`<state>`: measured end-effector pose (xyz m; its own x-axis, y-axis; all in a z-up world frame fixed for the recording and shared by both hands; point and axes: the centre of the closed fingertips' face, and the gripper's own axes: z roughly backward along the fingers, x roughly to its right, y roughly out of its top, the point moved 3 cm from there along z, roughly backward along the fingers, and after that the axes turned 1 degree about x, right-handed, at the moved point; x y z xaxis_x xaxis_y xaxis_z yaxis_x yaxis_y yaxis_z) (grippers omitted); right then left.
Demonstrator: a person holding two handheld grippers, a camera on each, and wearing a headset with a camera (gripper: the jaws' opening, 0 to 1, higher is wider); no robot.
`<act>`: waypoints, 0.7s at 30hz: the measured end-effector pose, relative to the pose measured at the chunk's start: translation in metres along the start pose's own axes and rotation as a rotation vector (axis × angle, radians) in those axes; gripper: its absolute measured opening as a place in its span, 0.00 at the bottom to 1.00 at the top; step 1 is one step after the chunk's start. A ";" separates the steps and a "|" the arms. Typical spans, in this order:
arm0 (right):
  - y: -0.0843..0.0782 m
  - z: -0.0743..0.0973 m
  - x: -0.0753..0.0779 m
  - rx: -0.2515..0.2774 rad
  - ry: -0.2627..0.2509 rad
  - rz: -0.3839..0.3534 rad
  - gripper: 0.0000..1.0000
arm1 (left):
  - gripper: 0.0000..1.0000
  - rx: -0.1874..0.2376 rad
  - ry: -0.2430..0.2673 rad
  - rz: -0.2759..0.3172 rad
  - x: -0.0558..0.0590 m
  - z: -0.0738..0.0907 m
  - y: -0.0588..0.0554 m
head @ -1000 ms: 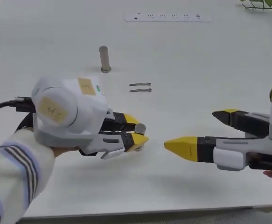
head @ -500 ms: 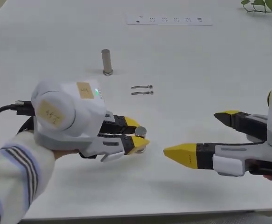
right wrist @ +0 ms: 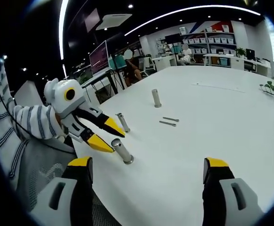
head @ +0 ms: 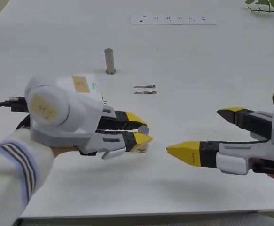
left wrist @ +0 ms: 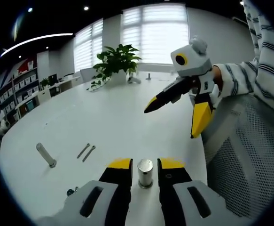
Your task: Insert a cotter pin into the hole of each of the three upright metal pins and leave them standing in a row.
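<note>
Risks toppling the short grey cylindrical metal pin (left wrist: 145,173) with any sideways nudge or uneven squeeze from the white, yellow-tipped left gripper (head: 141,129) flanking it. Risks the same for a second grey metal pin (right wrist: 122,122), standing just beyond those jaws in the right gripper view and near enough for a careless swing to clip. Could also mean a fumbled start to insertion: no cotter pin in either tool, and the two thin wire cotter pins (head: 144,89) lying flat, side by side, on the white tabletop (head: 198,66), probably hard to pinch cleanly and easy to skid away under blunt tips. Might turn the cross-hole out of reach by twisting the pin during gripping; cannot make out the hole here.

Sets the left jaws close together, one on each side of the nearest pin, upright on its flanged base towards the table's front. Shows what look like thin slivers of table on both sides in the left gripper view; cannot tell whether clamped or merely bracketing. Keeps the white, yellow-tipped right gripper (head: 205,131) spread wide and empty, just right of the flanked pin, tips aimed towards it, touching nothing. Finds the third grey metal pin (head: 109,61) upright farther back, well apart from both tools, back and left of the cotter pins.
</note>
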<state>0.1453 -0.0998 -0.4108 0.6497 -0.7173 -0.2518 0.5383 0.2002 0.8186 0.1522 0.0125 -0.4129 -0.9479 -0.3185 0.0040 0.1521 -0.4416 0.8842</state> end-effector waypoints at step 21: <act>0.003 0.005 0.006 0.003 -0.014 -0.007 0.95 | 0.68 0.096 0.083 0.224 0.014 0.061 -0.002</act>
<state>0.1475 -0.1070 -0.4073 0.6382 -0.7282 -0.2500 0.5409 0.1931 0.8186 0.1213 0.0599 -0.3866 -0.8666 -0.4691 0.1701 0.3248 -0.2715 0.9060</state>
